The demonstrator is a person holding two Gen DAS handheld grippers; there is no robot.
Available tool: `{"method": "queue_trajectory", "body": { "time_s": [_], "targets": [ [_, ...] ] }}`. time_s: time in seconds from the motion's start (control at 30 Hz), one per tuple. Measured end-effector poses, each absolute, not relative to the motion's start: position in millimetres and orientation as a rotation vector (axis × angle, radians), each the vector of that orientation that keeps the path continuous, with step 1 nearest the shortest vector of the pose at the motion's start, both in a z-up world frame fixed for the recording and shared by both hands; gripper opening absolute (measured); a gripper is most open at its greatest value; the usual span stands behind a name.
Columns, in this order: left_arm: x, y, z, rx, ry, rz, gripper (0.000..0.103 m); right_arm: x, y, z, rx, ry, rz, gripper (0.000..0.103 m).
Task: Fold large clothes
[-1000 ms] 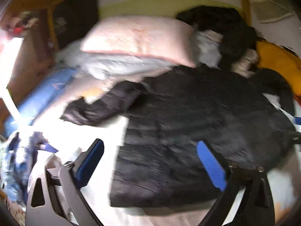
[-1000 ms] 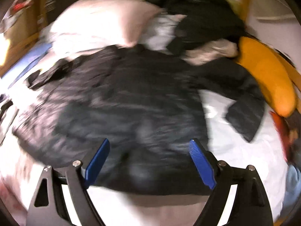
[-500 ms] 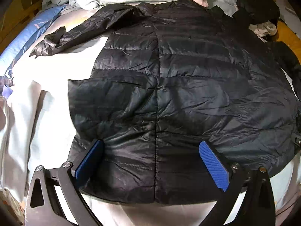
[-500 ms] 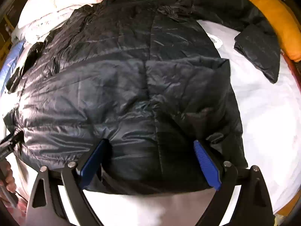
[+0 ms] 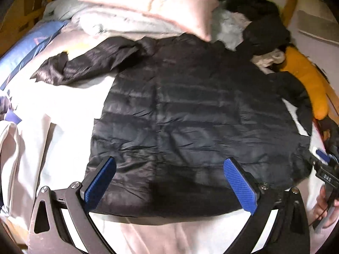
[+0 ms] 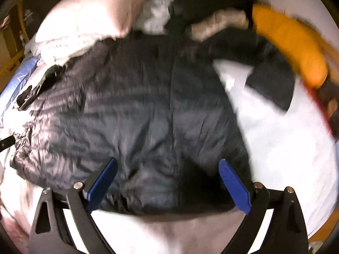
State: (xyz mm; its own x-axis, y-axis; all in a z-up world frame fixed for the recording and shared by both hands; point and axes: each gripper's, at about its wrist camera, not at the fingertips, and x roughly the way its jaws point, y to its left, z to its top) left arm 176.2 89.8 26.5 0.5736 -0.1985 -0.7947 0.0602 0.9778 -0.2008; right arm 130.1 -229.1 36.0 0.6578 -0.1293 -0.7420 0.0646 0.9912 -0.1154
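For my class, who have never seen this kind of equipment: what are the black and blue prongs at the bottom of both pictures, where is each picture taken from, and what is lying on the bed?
The prongs are two-finger tools a person holds, one per hand. Each carries a camera looking along its fingers. One picture comes from the left hand-held gripper, the other from the right hand-held gripper. Both are open and hold nothing; the right one's jaws have just been opening. A dark puffy jacket lies spread flat on the white bed sheet. Behind it are a pink pillow, dark clothes and an orange cushion.
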Motion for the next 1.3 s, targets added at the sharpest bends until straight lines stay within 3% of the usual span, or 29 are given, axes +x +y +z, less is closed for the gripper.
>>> {"method": "queue_trajectory", "body": {
  "time_s": [0.17, 0.43, 0.7, 1.3],
  "targets": [
    [158, 73, 43, -0.118, 0.86, -0.178, 0.101, 113, -218, 59, -0.179, 0.722, -0.082, 0.103],
    [130, 46, 74, 0.046, 0.607, -0.155, 0.101, 115, -223, 62, -0.122, 0.735, -0.027, 0.103],
    [122, 45, 79, 0.049, 0.593, -0.199, 0.101, 119, -223, 48, -0.027, 0.843, 0.085, 0.103],
    [119, 31, 65, 0.123, 0.593, -0.175, 0.101, 128, -257, 36, 0.178, 0.903, 0.039, 0.103]
  ]
}}
